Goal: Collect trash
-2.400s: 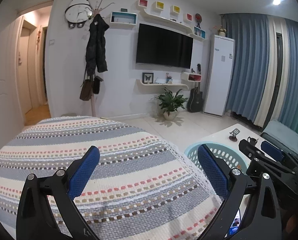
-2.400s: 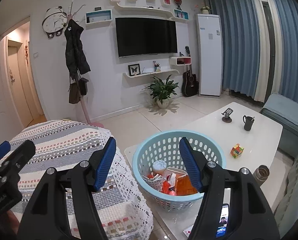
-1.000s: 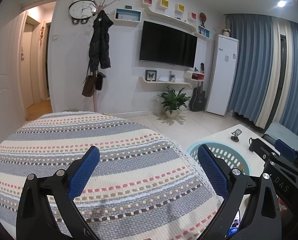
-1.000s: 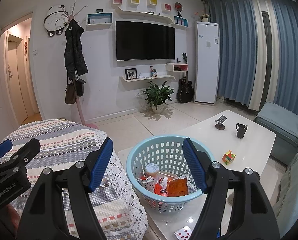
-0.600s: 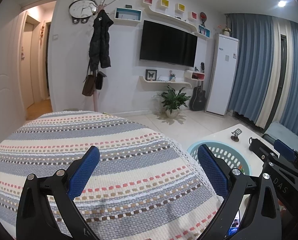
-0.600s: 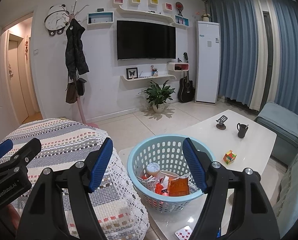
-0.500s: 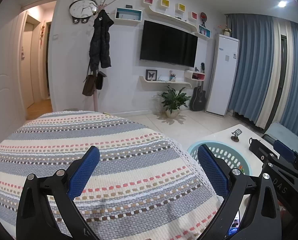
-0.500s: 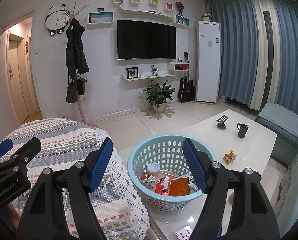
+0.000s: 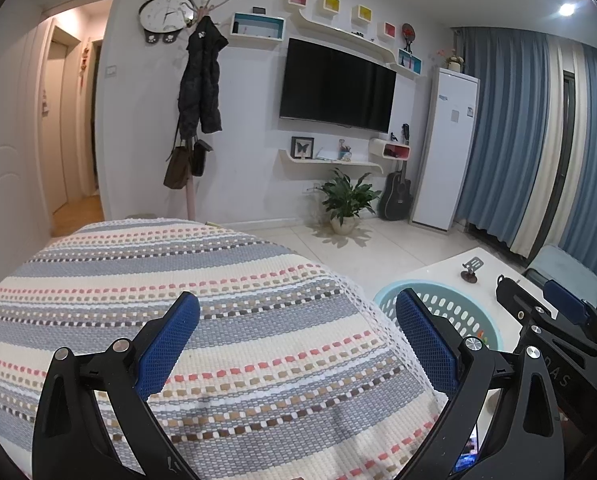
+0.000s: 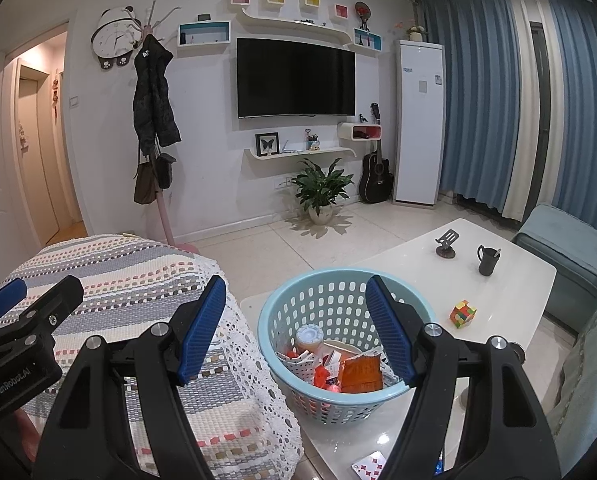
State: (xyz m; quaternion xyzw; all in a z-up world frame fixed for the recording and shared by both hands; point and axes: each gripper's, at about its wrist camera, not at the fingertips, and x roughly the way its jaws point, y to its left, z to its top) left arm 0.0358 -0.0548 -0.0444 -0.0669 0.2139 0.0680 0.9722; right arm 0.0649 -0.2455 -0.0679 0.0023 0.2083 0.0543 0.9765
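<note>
A light blue plastic basket (image 10: 330, 300) stands on the white coffee table (image 10: 510, 292). Inside it lies trash: an orange wrapper (image 10: 360, 372), a round-lidded cup (image 10: 309, 336) and red scraps. My right gripper (image 10: 294, 312) hangs open above the basket's near side with nothing between its blue pads. My left gripper (image 9: 296, 328) is open too, over a striped knitted cover (image 9: 218, 300), and holds nothing. The basket's rim (image 9: 454, 300) shows at the right of the left wrist view, beside the right gripper's body (image 9: 554, 320).
On the table stand a black mug (image 10: 487, 260), a colour cube (image 10: 462, 313), a phone stand (image 10: 445, 245) and a playing card (image 10: 372, 465) near the front edge. A grey-blue sofa (image 10: 566, 252) lies right. Potted plant (image 10: 320, 192) and guitar (image 10: 375, 180) stand by the far wall.
Both views have shifted slightly since the earliest frames; over the last second nothing has visibly moved. Both grippers stay open and empty.
</note>
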